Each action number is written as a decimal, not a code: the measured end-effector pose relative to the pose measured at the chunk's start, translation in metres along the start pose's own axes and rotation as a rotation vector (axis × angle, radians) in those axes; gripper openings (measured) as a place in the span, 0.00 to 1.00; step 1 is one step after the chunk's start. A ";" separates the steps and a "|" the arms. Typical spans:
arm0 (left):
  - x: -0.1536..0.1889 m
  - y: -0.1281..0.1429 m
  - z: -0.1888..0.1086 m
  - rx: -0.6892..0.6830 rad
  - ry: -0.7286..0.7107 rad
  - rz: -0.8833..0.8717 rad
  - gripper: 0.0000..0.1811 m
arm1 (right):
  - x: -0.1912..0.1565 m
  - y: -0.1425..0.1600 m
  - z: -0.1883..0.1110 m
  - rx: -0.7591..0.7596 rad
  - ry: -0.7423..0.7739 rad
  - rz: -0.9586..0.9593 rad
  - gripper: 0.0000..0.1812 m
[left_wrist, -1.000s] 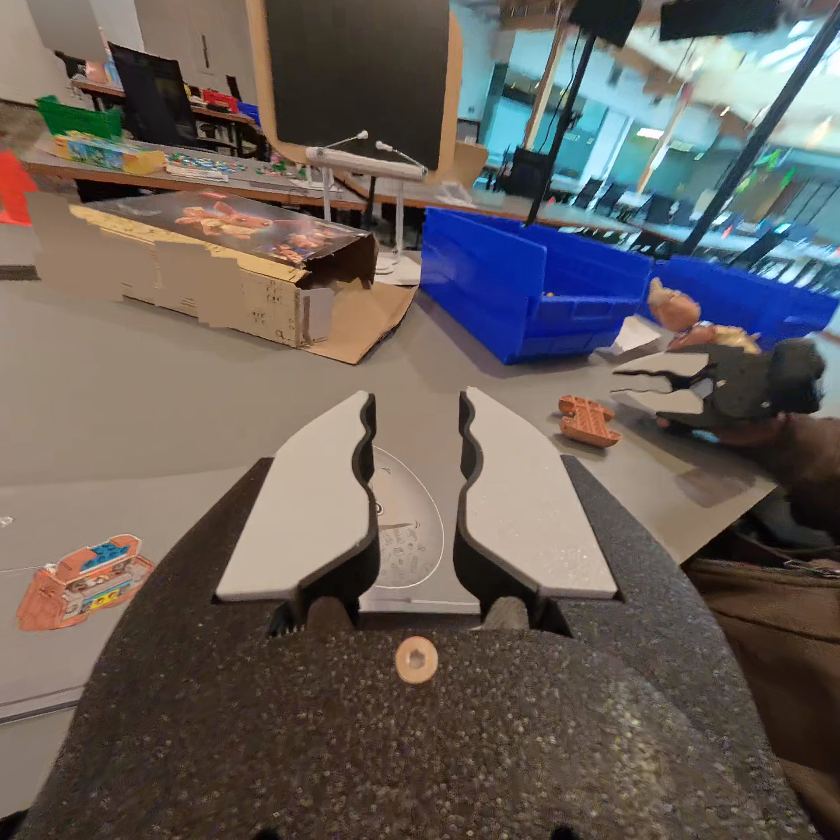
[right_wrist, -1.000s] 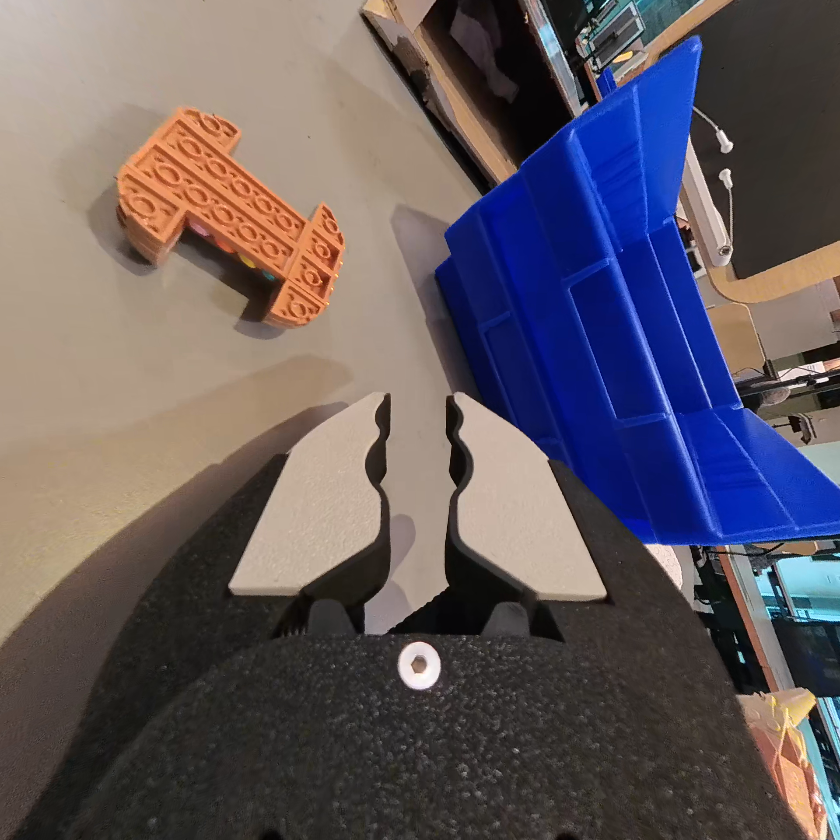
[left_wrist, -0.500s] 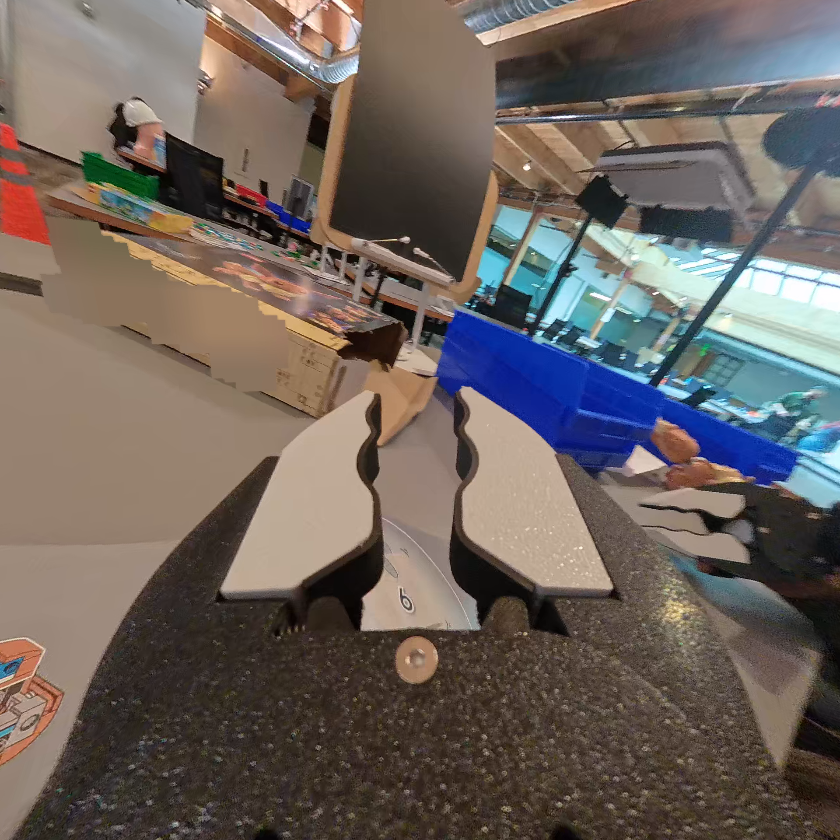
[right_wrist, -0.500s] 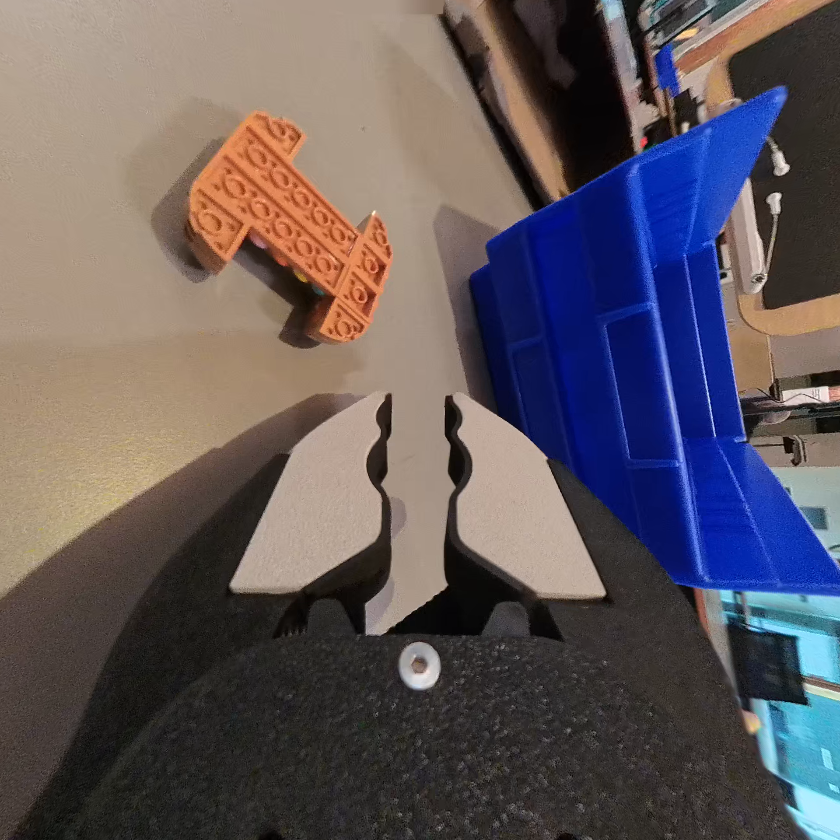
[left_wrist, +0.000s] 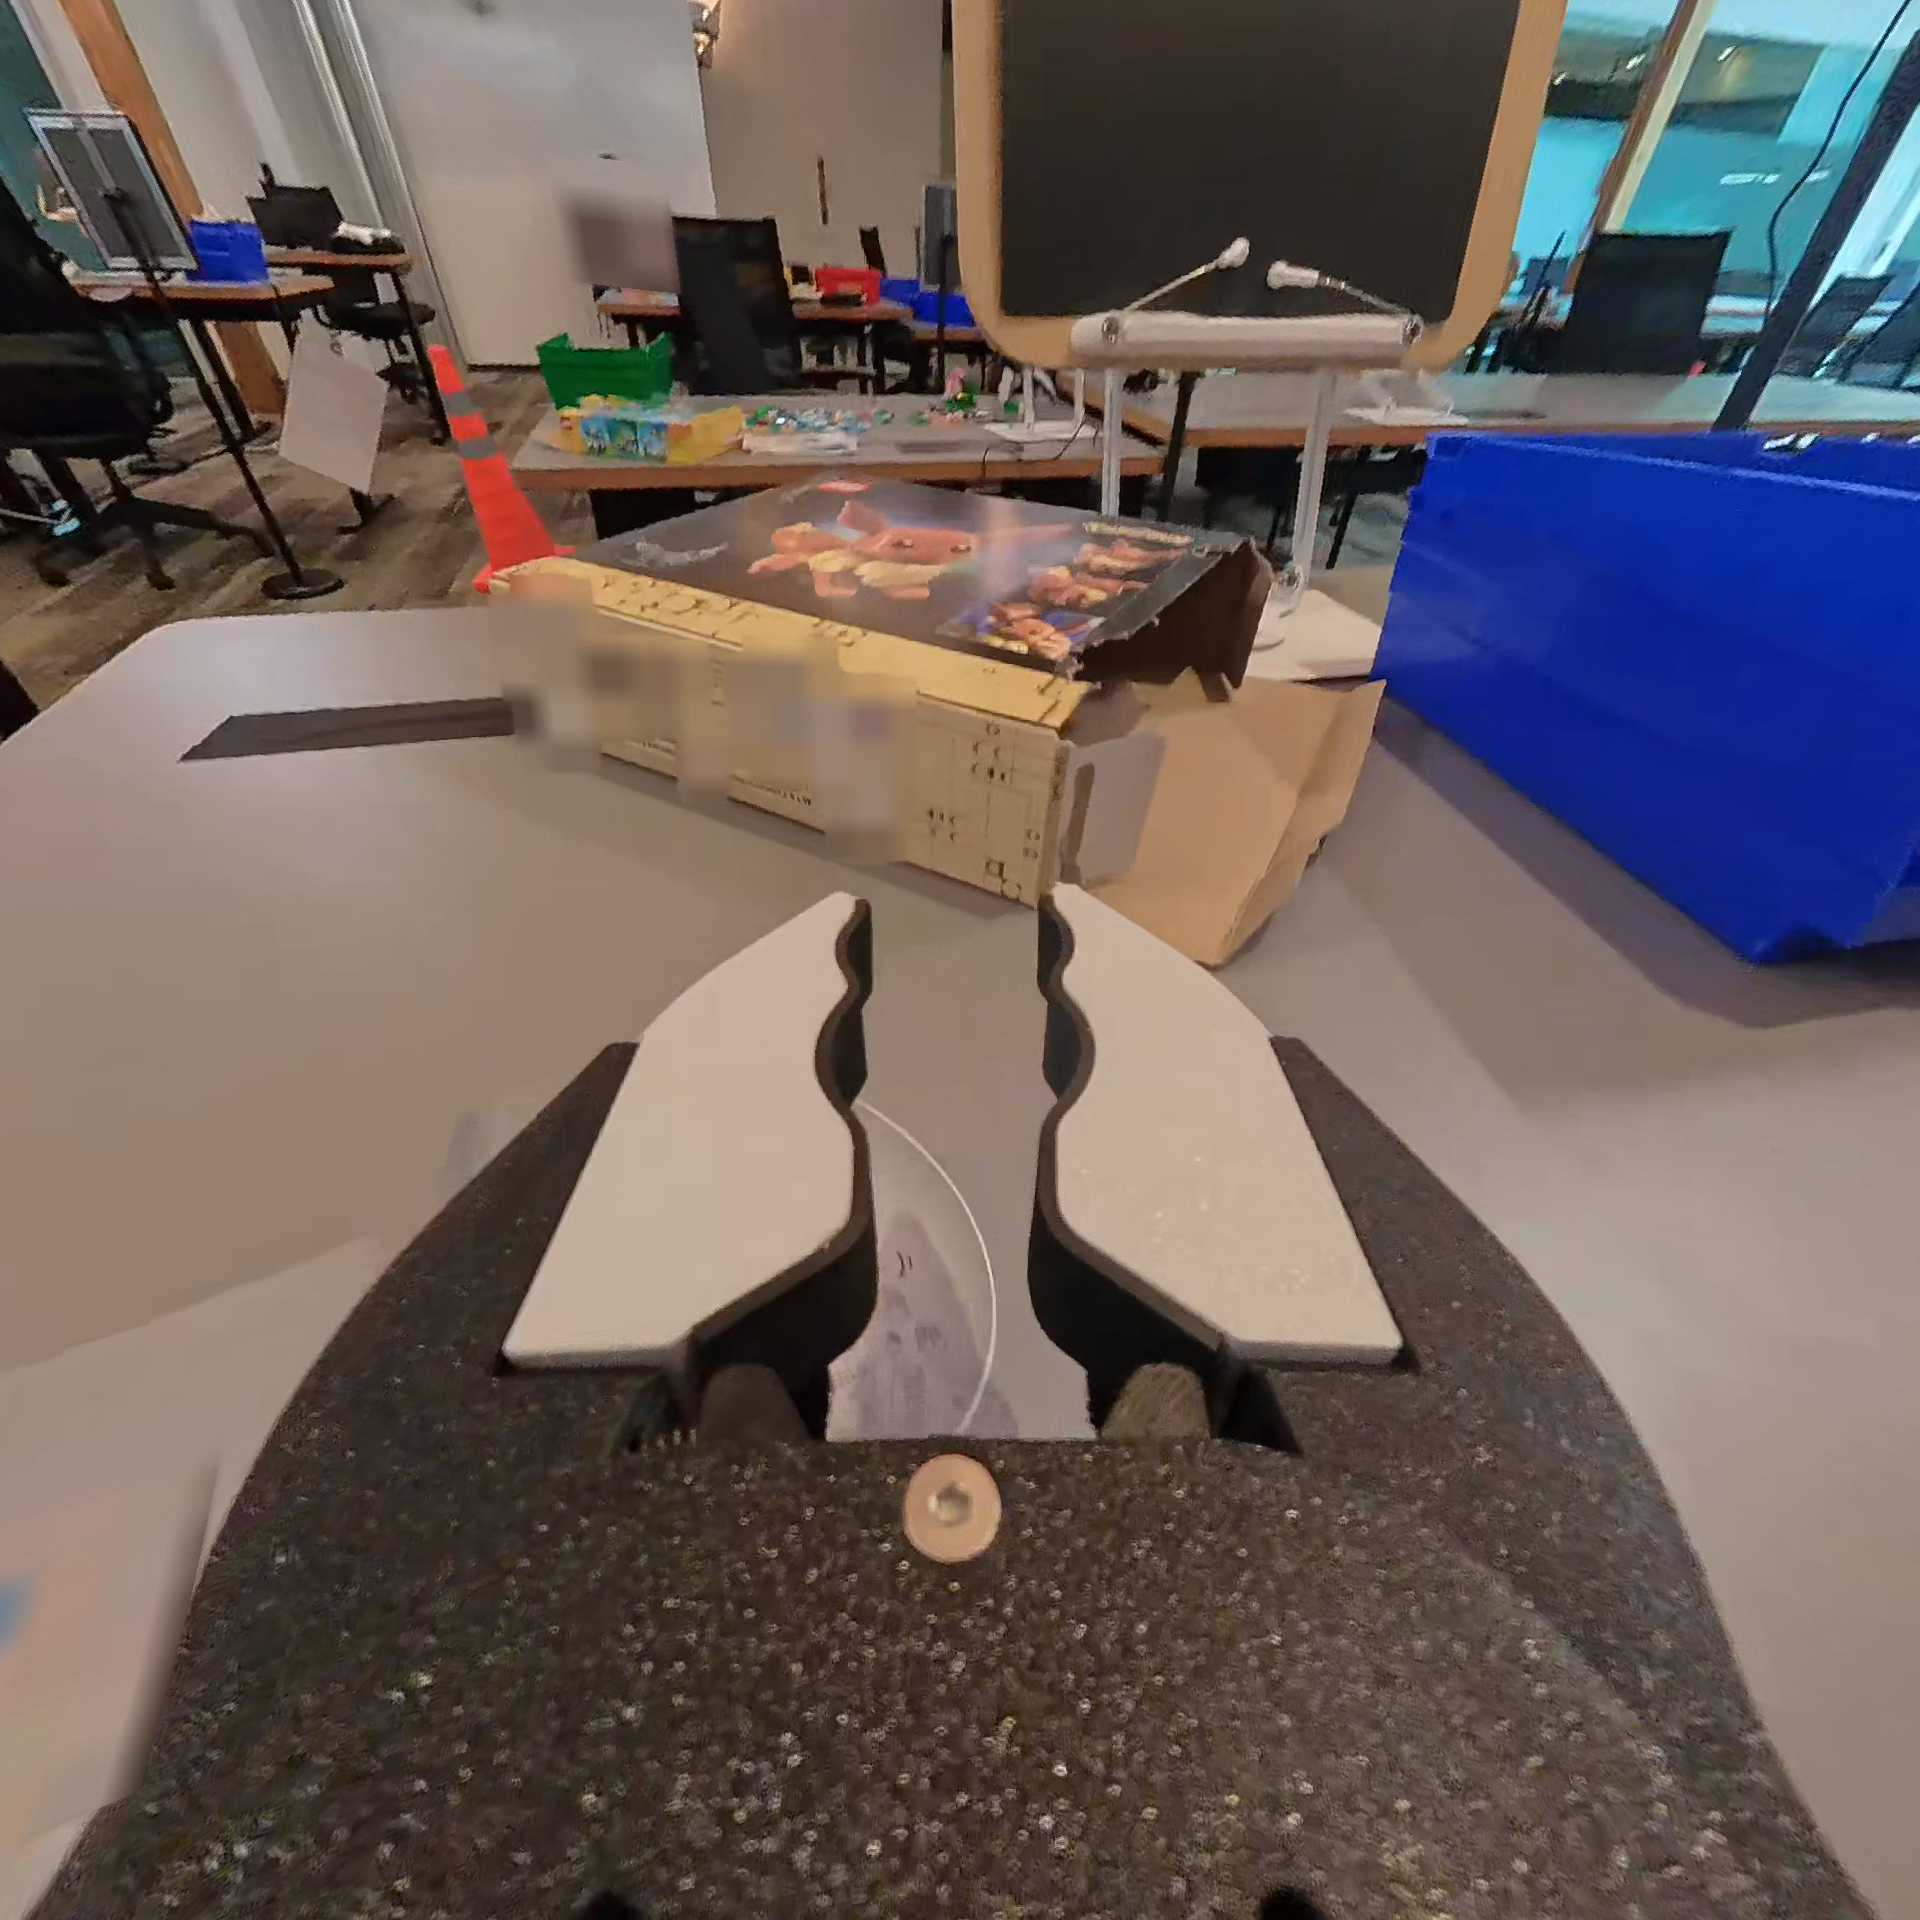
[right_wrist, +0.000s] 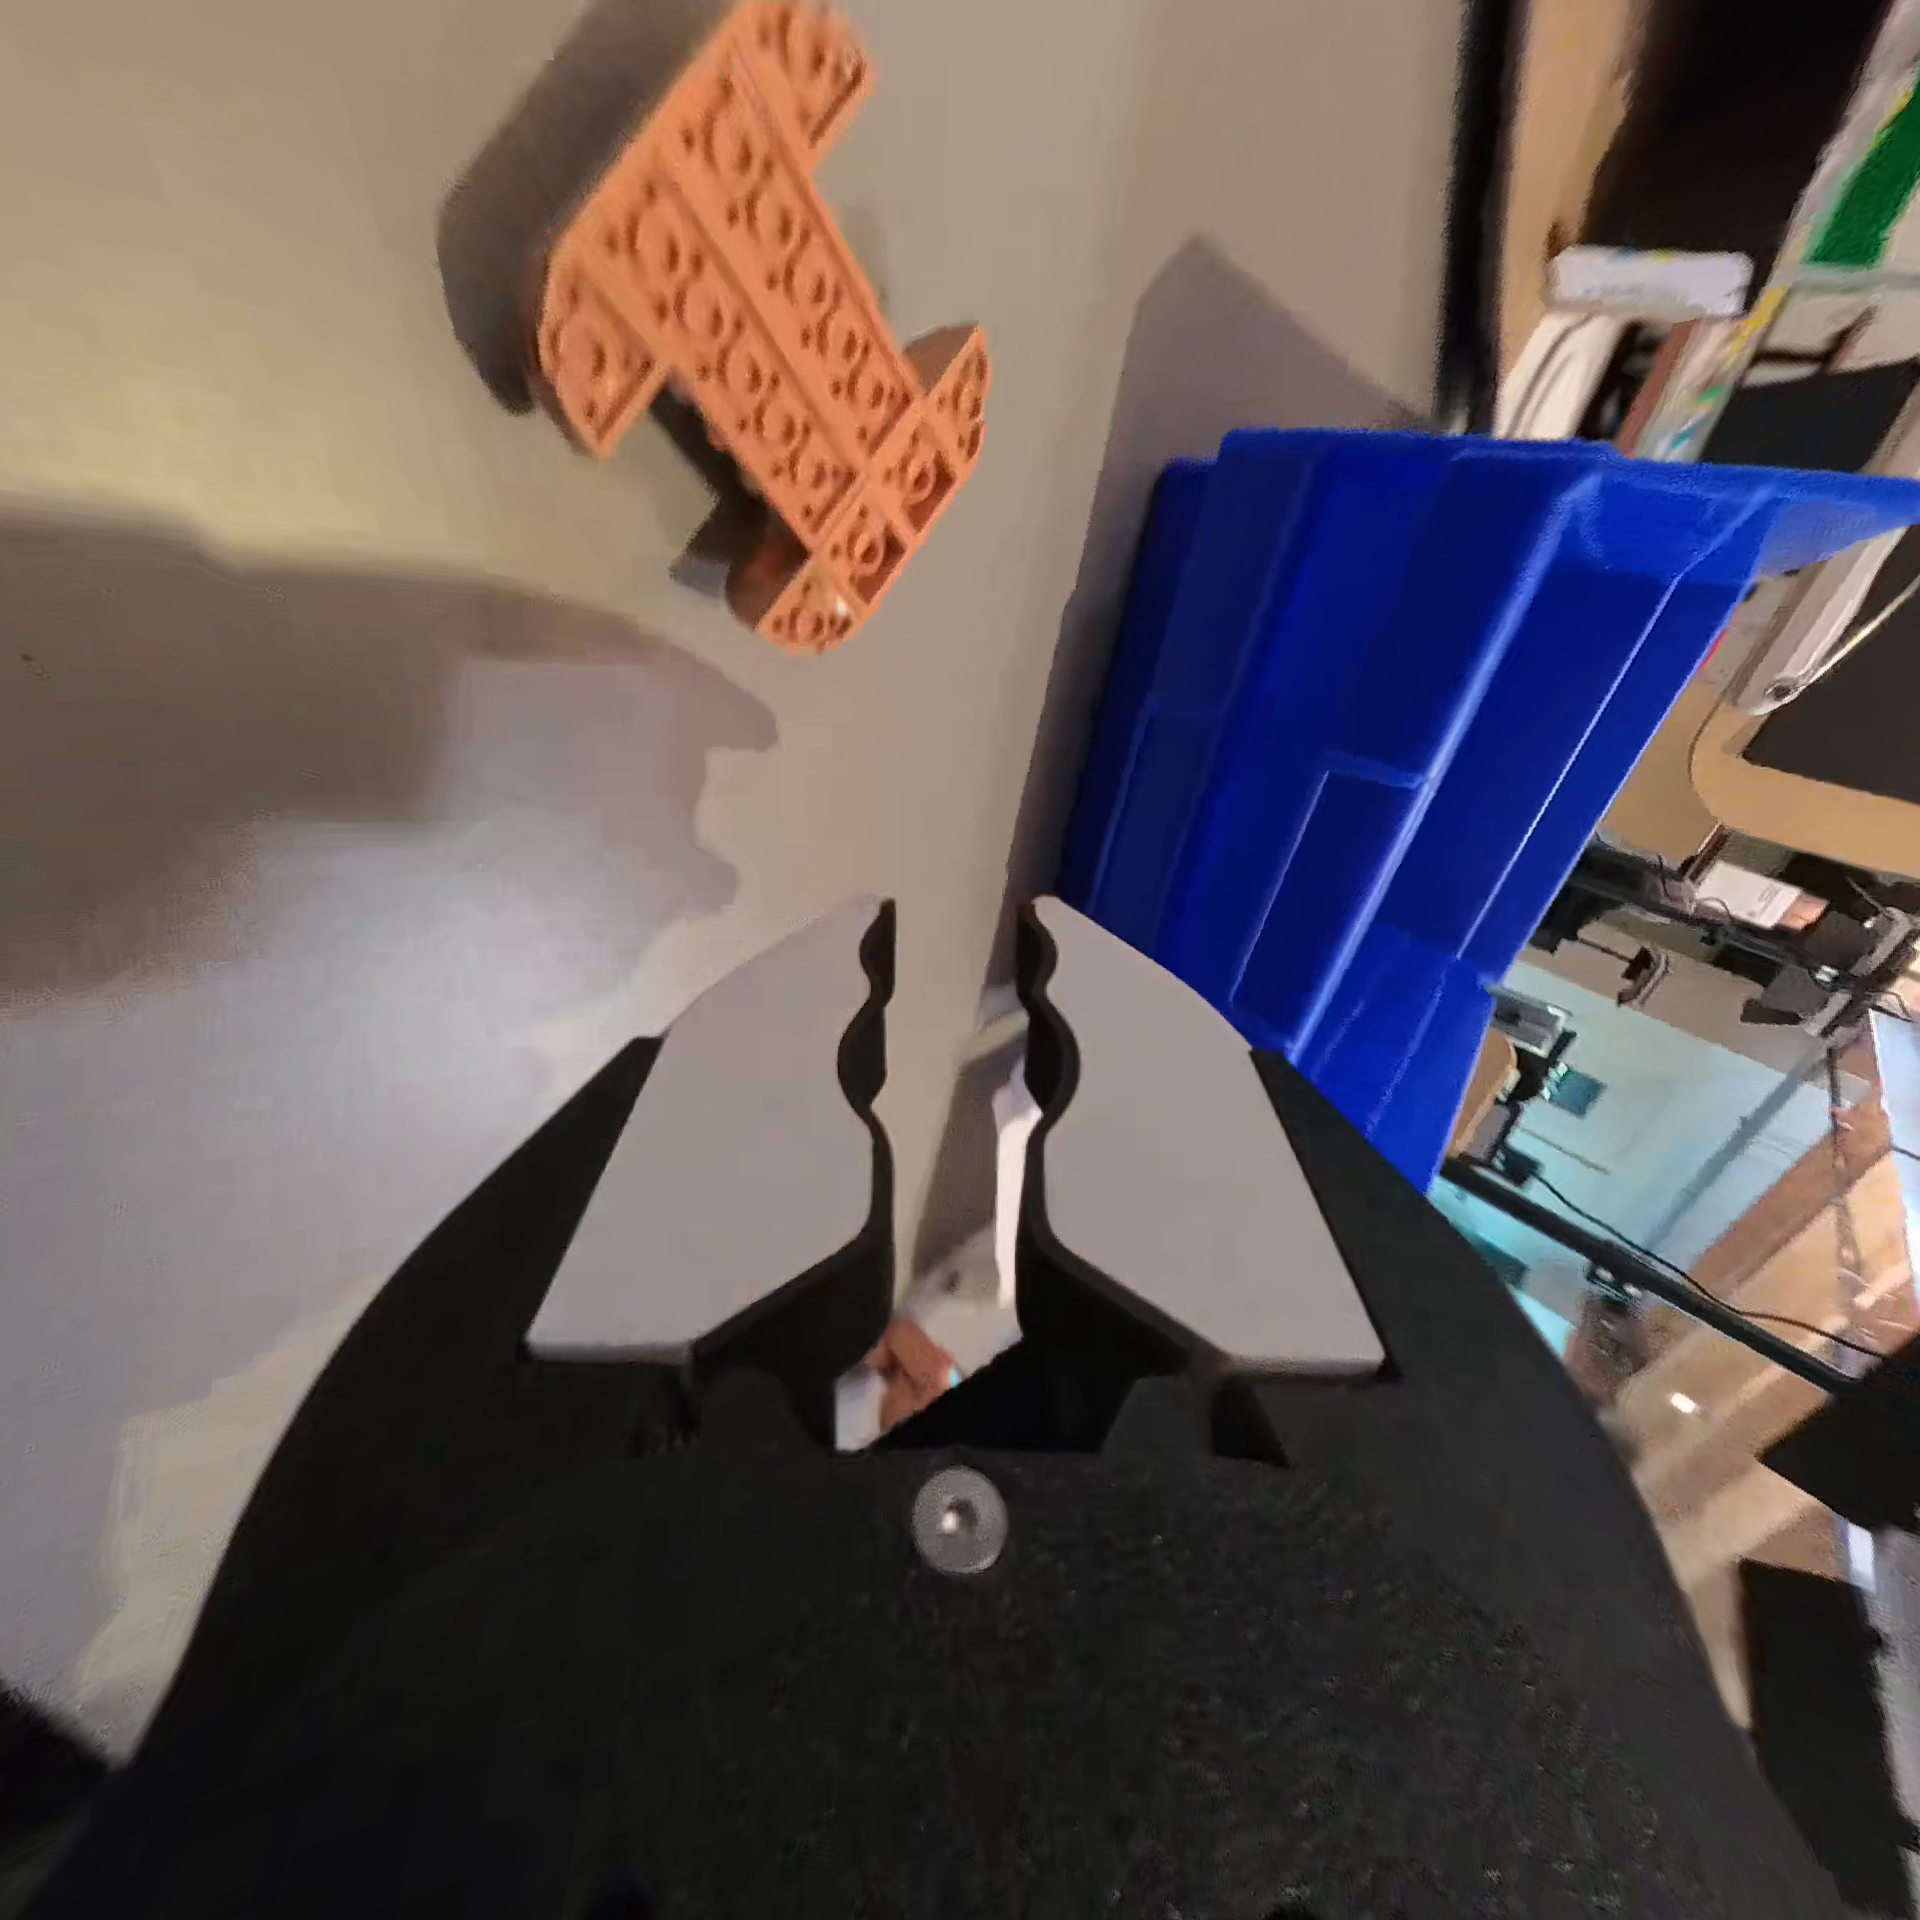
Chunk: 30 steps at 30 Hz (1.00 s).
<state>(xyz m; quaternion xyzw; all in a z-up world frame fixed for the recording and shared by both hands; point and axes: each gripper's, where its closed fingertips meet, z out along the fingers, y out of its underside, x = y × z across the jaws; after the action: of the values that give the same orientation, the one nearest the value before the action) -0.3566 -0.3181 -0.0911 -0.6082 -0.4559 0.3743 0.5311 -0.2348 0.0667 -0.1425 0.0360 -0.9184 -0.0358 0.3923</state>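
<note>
My left gripper (left_wrist: 948, 914) is open and empty above the grey table (left_wrist: 260, 987). It points at an opened cardboard toy box (left_wrist: 894, 665) lying flat ahead. A printed sheet (left_wrist: 925, 1299) lies under its fingers. My right gripper (right_wrist: 956, 914) is open a little and empty, tilted over the table. An orange T-shaped brick assembly (right_wrist: 758, 343) lies on the table ahead and to its left, apart from the fingers. A blue plastic bin (right_wrist: 1403, 748) stands close on its right.
A blue bin (left_wrist: 1662, 707) stands at the right in the left wrist view. A brown paper flap (left_wrist: 1226, 821) lies beside the box. Behind are a framed black board on a stand (left_wrist: 1247, 166), an orange cone (left_wrist: 488, 468), tables and chairs. Spacing between my two grippers at the tips: around 40 cm.
The left gripper has swung left and levelled; the other gripper and brick assembly have left its view. The right gripper has rolled and moved closer to the orange assembly and the bin.
</note>
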 end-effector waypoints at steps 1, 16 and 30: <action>0.002 0.002 -0.006 -0.012 -0.023 0.009 0.17 | 0.000 0.004 -0.002 -0.058 -0.014 -0.042 0.12; 0.090 -0.009 -0.027 -0.137 -0.096 0.171 0.15 | 0.033 -0.008 -0.055 -0.100 0.105 -0.344 0.10; 0.247 -0.044 0.054 -0.094 0.445 0.348 0.17 | 0.030 -0.026 0.020 0.172 0.114 -0.063 0.09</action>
<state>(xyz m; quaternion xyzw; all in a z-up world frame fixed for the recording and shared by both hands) -0.3392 -0.0655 -0.0485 -0.7685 -0.2337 0.2954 0.5172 -0.2690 0.0390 -0.1376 0.1002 -0.8927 0.0329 0.4381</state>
